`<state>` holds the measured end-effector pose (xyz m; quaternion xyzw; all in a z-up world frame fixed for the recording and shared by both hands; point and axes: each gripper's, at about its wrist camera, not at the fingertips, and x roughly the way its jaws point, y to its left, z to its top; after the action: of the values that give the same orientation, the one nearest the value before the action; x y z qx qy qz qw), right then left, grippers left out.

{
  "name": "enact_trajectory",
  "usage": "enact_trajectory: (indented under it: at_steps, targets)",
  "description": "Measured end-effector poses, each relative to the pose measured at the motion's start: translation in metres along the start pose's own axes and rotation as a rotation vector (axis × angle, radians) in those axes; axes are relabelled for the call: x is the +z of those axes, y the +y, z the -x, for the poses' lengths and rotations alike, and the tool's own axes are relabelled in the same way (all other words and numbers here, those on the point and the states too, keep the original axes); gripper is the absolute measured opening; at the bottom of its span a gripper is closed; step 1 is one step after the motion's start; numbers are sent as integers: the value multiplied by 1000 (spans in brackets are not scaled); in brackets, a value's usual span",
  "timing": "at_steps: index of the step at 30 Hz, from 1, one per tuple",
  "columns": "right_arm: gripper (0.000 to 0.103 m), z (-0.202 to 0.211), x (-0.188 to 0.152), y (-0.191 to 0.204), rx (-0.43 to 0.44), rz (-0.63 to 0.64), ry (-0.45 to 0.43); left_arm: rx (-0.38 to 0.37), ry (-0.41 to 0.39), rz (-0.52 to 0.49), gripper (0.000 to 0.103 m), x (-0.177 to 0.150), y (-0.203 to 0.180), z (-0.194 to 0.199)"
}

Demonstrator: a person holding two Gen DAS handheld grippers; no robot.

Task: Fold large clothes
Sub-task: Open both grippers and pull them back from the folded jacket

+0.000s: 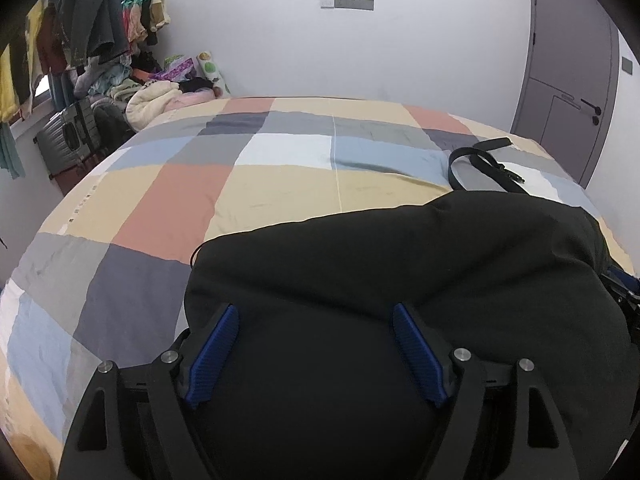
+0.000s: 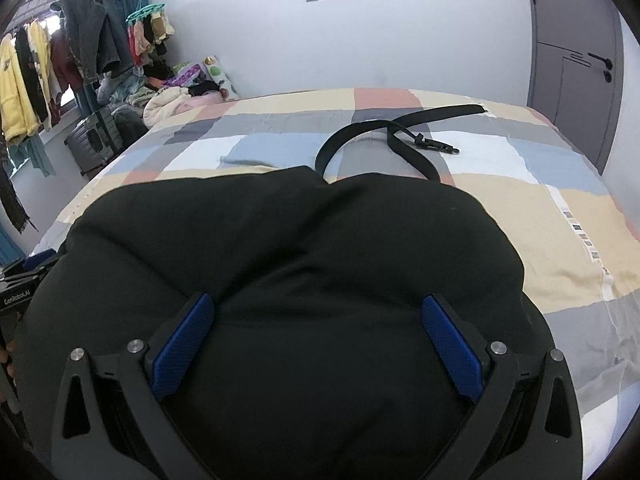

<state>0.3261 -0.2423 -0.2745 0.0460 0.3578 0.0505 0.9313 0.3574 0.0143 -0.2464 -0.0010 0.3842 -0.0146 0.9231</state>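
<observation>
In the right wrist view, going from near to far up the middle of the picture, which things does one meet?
Right gripper, its jaws wide apart → black garment → black belt → far part of the checked bedcover → white wall.

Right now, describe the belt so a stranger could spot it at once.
Start at the bed with the checked cover. Past the far edge of the black garment lies a black belt, looped on grey and white squares. It is the only thin strap, with a metal buckle.
</observation>
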Motion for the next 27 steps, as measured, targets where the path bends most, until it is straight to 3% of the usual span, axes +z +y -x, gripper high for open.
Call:
enact_trajectory:
  at_steps: [4, 10, 14, 20, 25, 27]
  targets:
    - [103, 14, 3, 5, -49, 0, -27, -8, -18, 15, 79, 1, 1, 14]
    - [103, 75, 16, 14, -43, -47, -136, -60, -104, 62, 79, 5, 2, 80]
    - [103, 133, 29, 22, -36, -50, -227, -76, -201, 39, 90, 13, -7, 149]
    - [103, 233, 40, 43, 11, -26, -346, -78, -302, -17, 93, 17, -30, 245]
    - [103, 307, 37, 61, 30, -2, -418, -18, -390, -33, 96, 8, -43, 328]
    - [103, 331, 33, 67, 36, 0, -432, 11, -433, -39, 102, 0, -47, 361]
